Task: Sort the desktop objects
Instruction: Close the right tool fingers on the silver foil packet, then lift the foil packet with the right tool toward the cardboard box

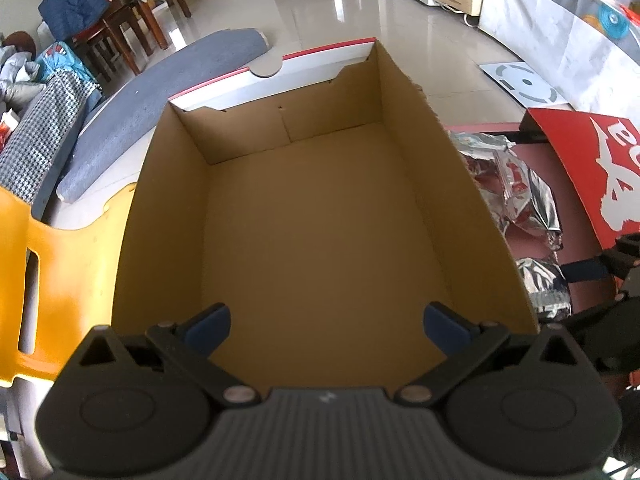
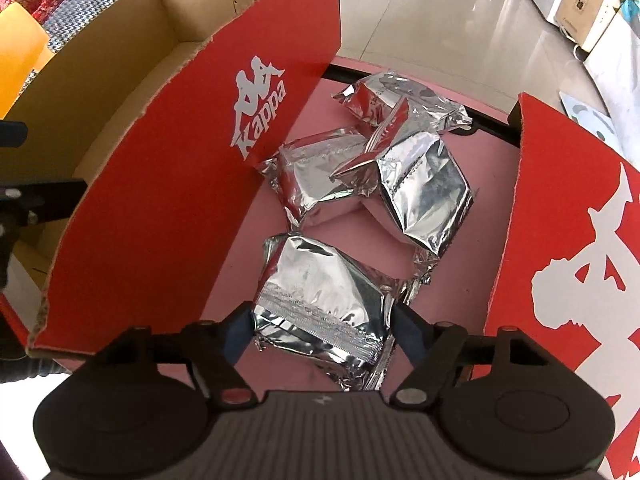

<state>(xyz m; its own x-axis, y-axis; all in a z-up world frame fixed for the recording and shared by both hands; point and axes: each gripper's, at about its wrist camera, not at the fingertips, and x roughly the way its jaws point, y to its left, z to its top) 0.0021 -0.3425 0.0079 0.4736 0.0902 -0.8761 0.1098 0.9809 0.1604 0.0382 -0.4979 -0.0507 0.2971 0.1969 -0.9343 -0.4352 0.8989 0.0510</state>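
Note:
My left gripper [image 1: 328, 328] is open and hovers over the near end of a brown cardboard box [image 1: 320, 220] with nothing in it. This box shows its red printed outer wall [image 2: 180, 160] in the right wrist view. My right gripper [image 2: 324, 330] is shut on a silver foil packet [image 2: 320, 300], its blue pads pressing both sides. Three more foil packets lie beyond it on the pink table [image 2: 240, 240]: one in the middle [image 2: 312, 176], one to the right [image 2: 428, 192], one at the far edge [image 2: 400, 100]. The left wrist view shows foil packets [image 1: 516, 184] right of the box.
A second red printed box [image 2: 568, 260] stands right of the packets and is the red box [image 1: 592, 168] in the left wrist view. A yellow chair [image 1: 60, 264] and a grey cushion [image 1: 160, 108] sit left of the cardboard box. Tiled floor lies beyond the table.

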